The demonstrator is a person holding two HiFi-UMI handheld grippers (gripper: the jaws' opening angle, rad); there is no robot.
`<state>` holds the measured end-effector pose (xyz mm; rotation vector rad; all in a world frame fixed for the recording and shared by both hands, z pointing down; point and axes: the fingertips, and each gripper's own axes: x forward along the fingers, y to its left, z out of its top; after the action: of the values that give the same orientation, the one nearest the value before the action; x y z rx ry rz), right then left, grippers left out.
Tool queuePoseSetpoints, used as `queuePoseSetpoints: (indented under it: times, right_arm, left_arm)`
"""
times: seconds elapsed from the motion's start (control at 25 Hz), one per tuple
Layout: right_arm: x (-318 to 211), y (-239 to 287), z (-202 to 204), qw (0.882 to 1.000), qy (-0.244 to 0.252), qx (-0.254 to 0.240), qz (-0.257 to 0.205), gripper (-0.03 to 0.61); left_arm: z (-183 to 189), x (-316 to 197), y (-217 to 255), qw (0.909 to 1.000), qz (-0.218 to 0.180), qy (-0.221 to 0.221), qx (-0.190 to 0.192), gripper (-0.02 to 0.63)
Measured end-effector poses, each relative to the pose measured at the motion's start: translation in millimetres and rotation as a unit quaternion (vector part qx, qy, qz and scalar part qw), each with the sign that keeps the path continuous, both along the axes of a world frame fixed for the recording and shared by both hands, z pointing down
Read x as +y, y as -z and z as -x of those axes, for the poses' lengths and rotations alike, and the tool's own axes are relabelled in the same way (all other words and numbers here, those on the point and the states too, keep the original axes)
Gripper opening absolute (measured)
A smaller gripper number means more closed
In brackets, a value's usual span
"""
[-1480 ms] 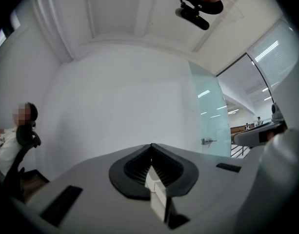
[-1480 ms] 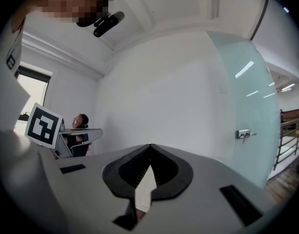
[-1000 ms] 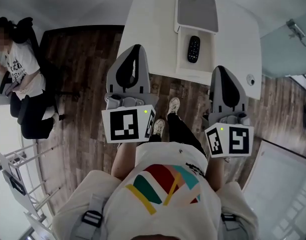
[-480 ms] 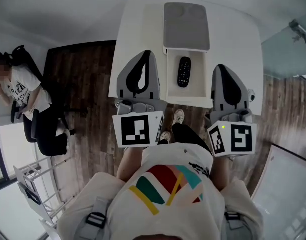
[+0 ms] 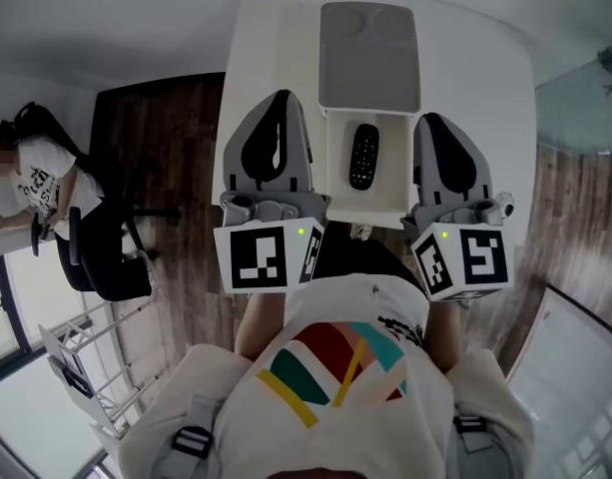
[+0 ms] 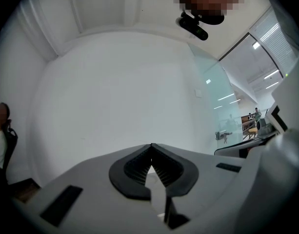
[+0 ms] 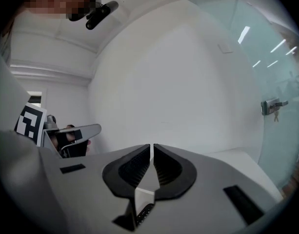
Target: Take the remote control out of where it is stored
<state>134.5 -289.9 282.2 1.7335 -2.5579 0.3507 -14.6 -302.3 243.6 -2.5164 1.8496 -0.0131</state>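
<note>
- A slim black remote control (image 5: 362, 156) is lying face up in a shallow white open compartment (image 5: 387, 194) at the near edge of a white rounded table (image 5: 276, 48); only the head view is showing it.
- A flat grey panel (image 5: 369, 58) is sitting just beyond that compartment, on the far side of it.
- The left grey two-jaw gripper (image 5: 278, 98) is hovering just left of the compartment, and the right grey two-jaw gripper (image 5: 437, 120) just right of it, with the remote between them and touching neither.
- The left gripper view is showing its ribbed black fingers (image 6: 134, 167) clenched together with nothing between them, pointing at a bare white wall.
- The right gripper view is showing its own ribbed fingers (image 7: 132, 169) pressed together too, gripping nothing.
- The right gripper view is also catching the black-and-white marker cube (image 7: 29, 123) of the other gripper at its left, and a metal door handle (image 7: 272, 105) on glass at its right.
- At the far left of the head view, a seated person in a white shirt (image 5: 36, 183) is resting beside dark wooden flooring (image 5: 166, 138).
</note>
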Motion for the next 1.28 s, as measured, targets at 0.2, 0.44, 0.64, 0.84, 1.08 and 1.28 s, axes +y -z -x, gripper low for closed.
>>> queuePoseSetpoints:
  times: [0.2, 0.44, 0.64, 0.84, 1.08, 1.28]
  right_arm:
    - [-15.6, -10.8, 5.9, 1.000, -0.010, 0.004, 0.019, 0.004]
    - [-18.8, -14.8, -1.7, 0.998, -0.049, 0.003, 0.042, 0.064]
    - [-24.4, -22.1, 7.8, 0.990, -0.051, -0.097, 0.088, 0.255]
    - [-21.7, -65.6, 26.4, 0.980, -0.039, -0.106, 0.164, 0.321]
    - [-18.2, -130.7, 40.7, 0.955, -0.051, -0.092, 0.277, 0.321]
    - [-20.6, -176.2, 43.6, 0.941, -0.068, -0.069, 0.323, 0.321]
  left_arm:
    - [5.1, -18.2, -18.9, 0.9995, 0.027, -0.013, 0.013, 0.006]
    - [-9.2, -37.4, -15.9, 0.9979, 0.025, -0.057, 0.015, 0.006]
    - [-11.3, -49.4, -19.2, 0.9959, 0.025, -0.080, 0.033, 0.006]
    - [-9.7, -55.6, -44.0, 0.9951, 0.050, -0.081, 0.028, 0.006]
    - [1.8, -63.8, -91.2, 0.9921, 0.097, -0.079, -0.001, 0.006]
    - [8.4, -68.7, -145.6, 0.9841, 0.157, -0.083, 0.006, 0.006]
